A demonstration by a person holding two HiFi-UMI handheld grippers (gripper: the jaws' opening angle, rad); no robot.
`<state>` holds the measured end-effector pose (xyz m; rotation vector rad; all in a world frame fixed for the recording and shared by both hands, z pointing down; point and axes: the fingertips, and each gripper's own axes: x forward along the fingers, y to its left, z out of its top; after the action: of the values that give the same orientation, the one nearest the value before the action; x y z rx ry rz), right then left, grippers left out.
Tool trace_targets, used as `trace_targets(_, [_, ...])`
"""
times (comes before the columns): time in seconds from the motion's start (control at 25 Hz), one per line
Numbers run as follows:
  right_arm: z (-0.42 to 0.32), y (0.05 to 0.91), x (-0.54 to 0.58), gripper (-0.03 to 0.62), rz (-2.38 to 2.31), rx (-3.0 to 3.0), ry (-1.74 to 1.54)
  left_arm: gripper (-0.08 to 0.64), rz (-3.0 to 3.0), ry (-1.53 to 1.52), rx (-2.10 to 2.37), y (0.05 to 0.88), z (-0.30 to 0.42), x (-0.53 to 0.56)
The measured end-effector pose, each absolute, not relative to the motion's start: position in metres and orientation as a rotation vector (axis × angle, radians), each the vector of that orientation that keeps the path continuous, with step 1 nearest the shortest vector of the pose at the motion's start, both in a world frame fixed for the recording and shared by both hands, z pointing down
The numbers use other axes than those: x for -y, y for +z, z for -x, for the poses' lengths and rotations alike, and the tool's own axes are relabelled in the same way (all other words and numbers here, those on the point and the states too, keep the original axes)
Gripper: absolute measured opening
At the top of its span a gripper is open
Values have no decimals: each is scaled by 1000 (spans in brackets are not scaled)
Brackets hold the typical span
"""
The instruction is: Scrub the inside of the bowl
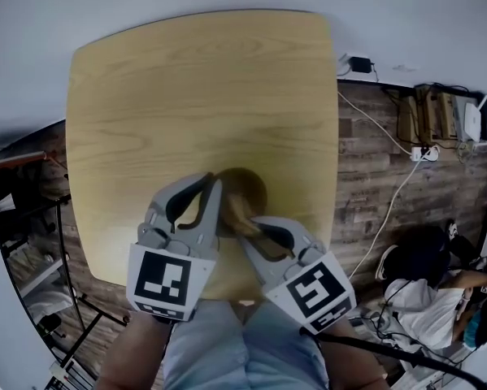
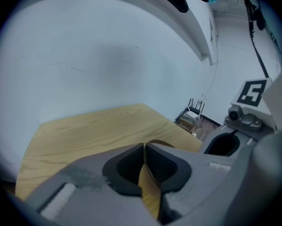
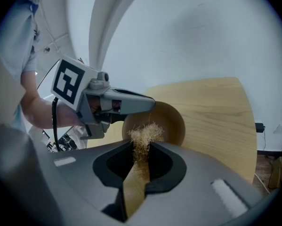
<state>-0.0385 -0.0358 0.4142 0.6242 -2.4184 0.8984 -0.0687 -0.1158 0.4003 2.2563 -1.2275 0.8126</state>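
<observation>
Round brown wooden bowl (image 1: 251, 187) rests on the light wooden tabletop (image 1: 194, 88). Left claw (image 2: 144, 149) is clenched on the bowl's rim. Right claw (image 3: 141, 149) grips a tan fibrous scrubber (image 3: 143, 134) at the bowl's mouth. Scrubbing step: likely next, press the fibres inside the bowl and circle.

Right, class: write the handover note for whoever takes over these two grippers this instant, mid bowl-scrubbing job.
Left gripper: jaws shut on the rim of the wooden bowl, which is at the near side of the table.
Right gripper: jaws shut on a fibrous scrubber, with its tuft at the bowl's mouth.
Done: both grasps. Whether any scrubbing has happened cannot be told.
Left: work the tuft around the inside, probably with the rim held.
</observation>
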Motion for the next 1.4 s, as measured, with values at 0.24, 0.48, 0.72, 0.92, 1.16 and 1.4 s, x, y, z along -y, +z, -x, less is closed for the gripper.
trace_targets(0.24, [31,395,23,60,-624,2474,906,37,-2315,871,1218,407,69,118])
trace_targets(0.48, [21,359,17,61,-695,2562,899,37,-2269,886,1241,408,73,117])
trace_targets(0.72, [-3,338,22,61,-844,2582,835,37,-2247,906,1235,410,73,109])
trace_targets(0.92, [-18,335,31,61,-948,2559,782,37,-2258,911,1236,409,69,108])
trace_targets(1.16, [-8,350,43,61,-936,2502,776,37,-2283,916,1216,412,68,105])
trace_targets(1.4, [8,390,60,61,-909,2411,730,37,-2276,862,1187,411,65,108])
